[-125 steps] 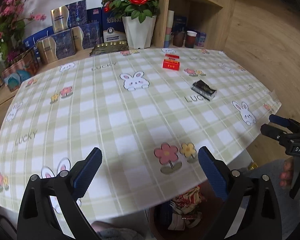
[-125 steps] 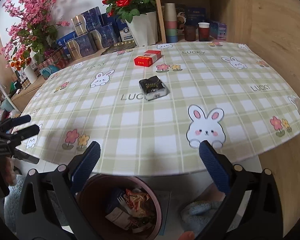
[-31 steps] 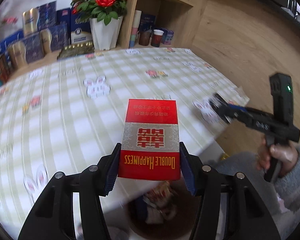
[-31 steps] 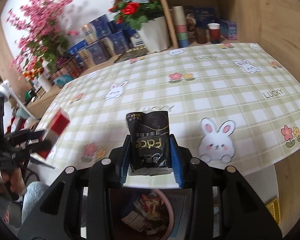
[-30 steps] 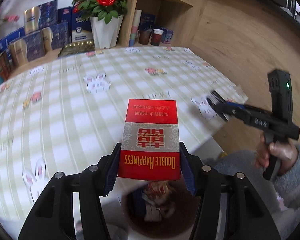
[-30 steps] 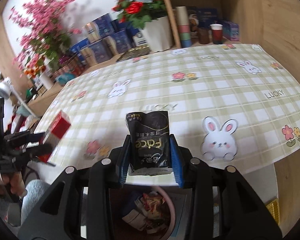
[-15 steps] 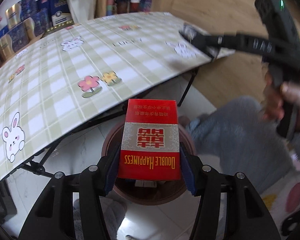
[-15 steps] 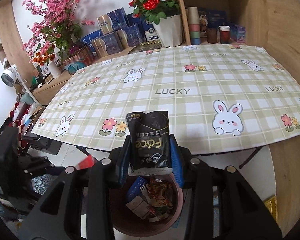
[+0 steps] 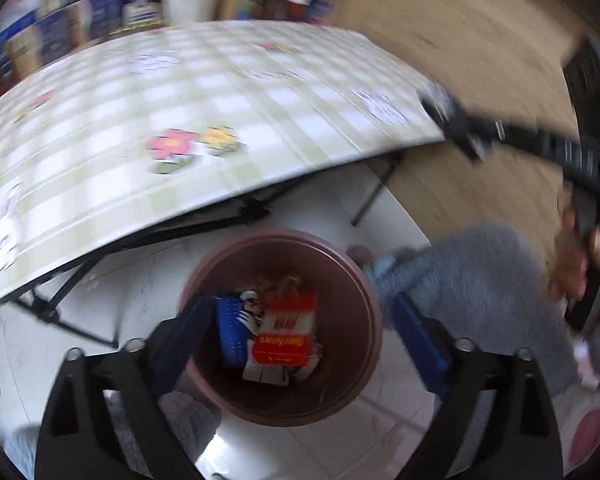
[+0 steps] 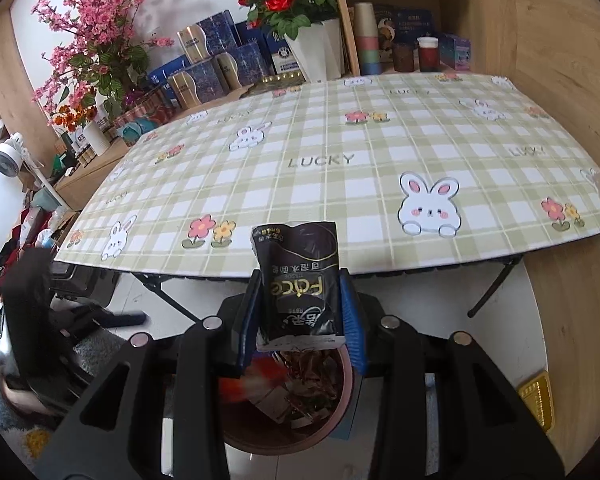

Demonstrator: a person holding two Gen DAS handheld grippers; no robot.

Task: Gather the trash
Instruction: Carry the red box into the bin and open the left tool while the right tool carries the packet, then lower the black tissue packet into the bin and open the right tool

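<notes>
Red box (image 9: pixel 286 330) drops into bin (image 9: pixel 364 280) below left gripper (image 9: pixel 300 334), jaws opening, empty. Right gripper (image 10: pixel 300 312) clamps black packet (image 10: pixel 300 284); next, release it over bin.

Red pack (image 9: pixel 286 334) in brown bin (image 9: pixel 364 284); black packet (image 10: pixel 300 280); green-checked tablecloth (image 10: pixel 340 152).

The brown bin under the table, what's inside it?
In the bin a red box lies on top, beside a blue pack, crumpled wrappers and white paper. Whatever lies underneath them is covered.
</notes>
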